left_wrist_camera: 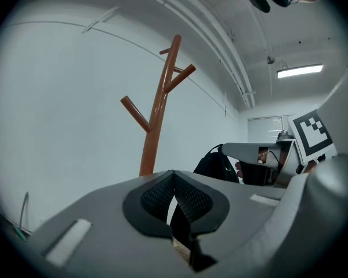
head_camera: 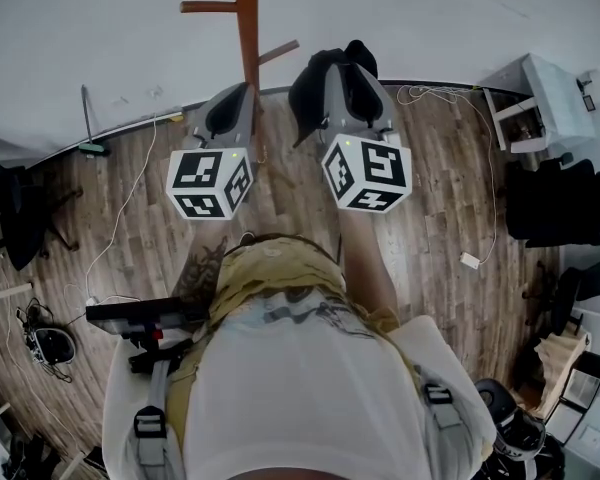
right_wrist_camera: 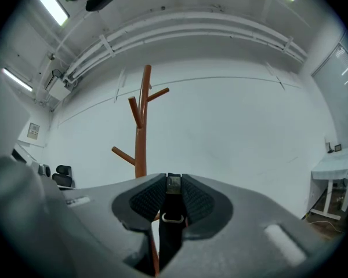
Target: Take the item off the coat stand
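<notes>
The brown wooden coat stand (head_camera: 246, 28) rises against the white wall, just beyond both grippers; its pegs are bare in the left gripper view (left_wrist_camera: 156, 120) and the right gripper view (right_wrist_camera: 141, 138). A black bag (head_camera: 310, 93) hangs off the stand, around my right gripper (head_camera: 345, 70). That gripper (right_wrist_camera: 173, 181) is shut on the bag's black strap (right_wrist_camera: 173, 225), which has a metal ring. My left gripper (head_camera: 242, 96) is level beside it, left of the stand's pole. Its pads (left_wrist_camera: 191, 198) meet at the tips with a dark strap (left_wrist_camera: 182, 230) between them. The bag (left_wrist_camera: 217, 164) shows to its right.
A white desk (head_camera: 540, 98) stands at the right by the wall, with black chairs (head_camera: 560, 203) in front of it. Another dark chair (head_camera: 10, 218) is at the left. White cables (head_camera: 470, 260) lie on the wood floor. The person's body fills the lower middle.
</notes>
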`<act>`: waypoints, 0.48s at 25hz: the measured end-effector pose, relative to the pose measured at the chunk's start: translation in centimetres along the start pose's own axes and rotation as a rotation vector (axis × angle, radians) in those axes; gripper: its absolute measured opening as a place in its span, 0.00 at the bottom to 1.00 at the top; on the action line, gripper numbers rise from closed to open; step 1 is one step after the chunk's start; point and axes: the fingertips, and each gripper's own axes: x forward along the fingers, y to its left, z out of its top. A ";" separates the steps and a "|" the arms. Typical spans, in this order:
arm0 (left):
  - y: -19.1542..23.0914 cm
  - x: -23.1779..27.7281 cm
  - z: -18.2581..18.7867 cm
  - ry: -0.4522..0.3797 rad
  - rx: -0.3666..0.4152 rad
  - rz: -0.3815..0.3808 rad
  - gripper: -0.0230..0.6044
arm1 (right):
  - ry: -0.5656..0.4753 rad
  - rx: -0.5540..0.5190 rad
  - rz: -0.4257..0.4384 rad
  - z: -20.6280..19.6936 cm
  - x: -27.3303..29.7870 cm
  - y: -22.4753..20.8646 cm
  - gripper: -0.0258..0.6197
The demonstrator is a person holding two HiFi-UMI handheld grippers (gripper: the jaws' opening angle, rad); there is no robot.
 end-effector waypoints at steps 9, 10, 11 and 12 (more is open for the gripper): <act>-1.4 -1.0 2.3 -0.051 0.022 -0.026 0.04 | -0.024 -0.010 0.064 1.3 -1.5 3.2 0.17; -1.5 -0.9 2.4 -0.053 0.024 -0.032 0.04 | -0.025 -0.012 0.070 1.3 -1.5 3.5 0.17; -1.6 -0.8 2.5 -0.055 0.025 -0.037 0.04 | -0.025 -0.014 0.075 1.3 -1.4 3.7 0.17; -1.7 -0.7 2.6 -0.057 0.027 -0.042 0.04 | -0.025 -0.016 0.079 1.2 -1.4 3.9 0.17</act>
